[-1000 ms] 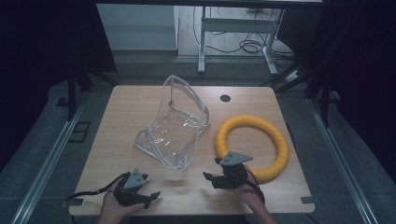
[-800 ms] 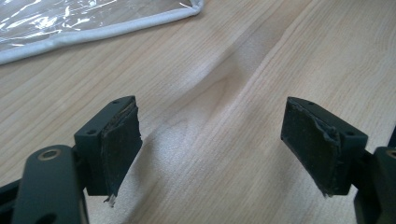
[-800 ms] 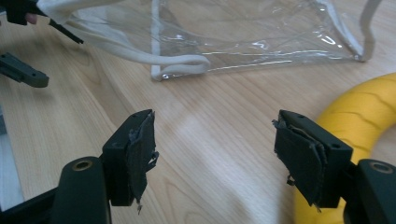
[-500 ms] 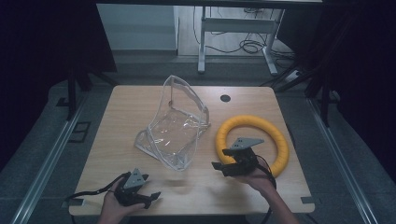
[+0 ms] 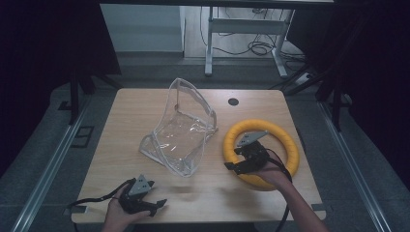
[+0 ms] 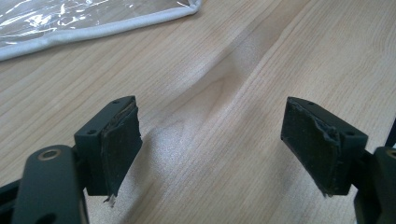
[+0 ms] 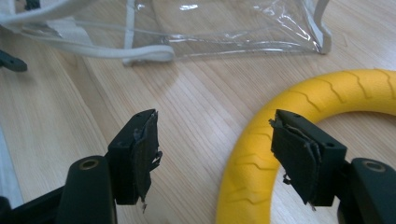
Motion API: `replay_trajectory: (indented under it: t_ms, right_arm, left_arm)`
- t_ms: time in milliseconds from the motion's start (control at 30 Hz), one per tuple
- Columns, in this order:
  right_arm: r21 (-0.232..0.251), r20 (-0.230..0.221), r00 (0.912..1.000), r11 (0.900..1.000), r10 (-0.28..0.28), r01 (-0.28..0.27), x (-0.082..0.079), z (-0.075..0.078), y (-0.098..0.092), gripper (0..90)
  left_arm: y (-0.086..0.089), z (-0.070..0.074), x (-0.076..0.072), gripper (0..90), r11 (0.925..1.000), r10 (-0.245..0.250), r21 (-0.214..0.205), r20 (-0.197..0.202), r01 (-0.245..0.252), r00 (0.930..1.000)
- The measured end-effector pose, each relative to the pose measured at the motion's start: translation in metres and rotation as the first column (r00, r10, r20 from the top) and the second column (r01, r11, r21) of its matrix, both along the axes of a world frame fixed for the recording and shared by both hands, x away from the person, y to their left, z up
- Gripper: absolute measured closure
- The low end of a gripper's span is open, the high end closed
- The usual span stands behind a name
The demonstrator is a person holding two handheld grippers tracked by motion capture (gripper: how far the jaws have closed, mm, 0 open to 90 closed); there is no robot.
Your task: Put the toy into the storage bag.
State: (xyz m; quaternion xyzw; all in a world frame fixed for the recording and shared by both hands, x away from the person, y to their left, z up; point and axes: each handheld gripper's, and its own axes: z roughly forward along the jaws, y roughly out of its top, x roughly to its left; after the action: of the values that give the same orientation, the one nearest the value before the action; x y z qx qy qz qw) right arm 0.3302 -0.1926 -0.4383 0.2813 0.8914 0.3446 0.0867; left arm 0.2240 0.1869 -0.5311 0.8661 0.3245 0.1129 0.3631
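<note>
Right claw [image 7: 212,158] hovers above the yellow ring's [image 5: 285,142] near-left rim on the bench [image 5: 130,121], jaws parted and empty, having just narrowed slightly. One jaw may slide off the rounded foam, missing the grip.

The setting is identified as a laboratory or test room arranged for recording. A single light wooden surface [image 5: 145,125] with a cable port [image 5: 233,101] is placed on a grey floor [image 5: 43,159]. It is flanked by dark curtains [image 5: 48,38] on both sides, by which the work area is screened off. Metal floor rails [image 5: 48,169] are seen along each side of it. Behind it, a metal desk frame [image 5: 241,29] is seen, with loose cables [image 5: 256,46] lying on the floor beneath. No domestic furnishings are seen.
</note>
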Motion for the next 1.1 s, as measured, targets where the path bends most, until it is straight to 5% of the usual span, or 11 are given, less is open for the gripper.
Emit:
replay_trajectory:
  t_ms: [433, 933, 1100]
  right_arm:
    - [-0.11, -0.054, 0.9969, 0.9926, -0.057, 0.05, 0.015, -0.002, -0.019, 35.4]
    - [-0.243, -0.153, 0.9872, 0.97, -0.047, 0.008, 0.023, -0.017, -0.023, 34.7]
    - [-0.294, -0.188, 0.9816, 0.9556, -0.032, -0.025, 0.022, -0.027, -0.02, 33.9]
  left_arm:
    - [0.0, 0.001, 0.0, 19.8, 1.0, -0.001, -0.007, -0.007, 0.001, 1.0]
    - [0.0, 0.001, 0.0, 19.8, 1.0, 0.0, -0.007, -0.006, 0.0, 1.0]
    - [0.0, 0.001, 0.0, 19.8, 1.0, 0.001, -0.007, -0.008, -0.001, 1.0]
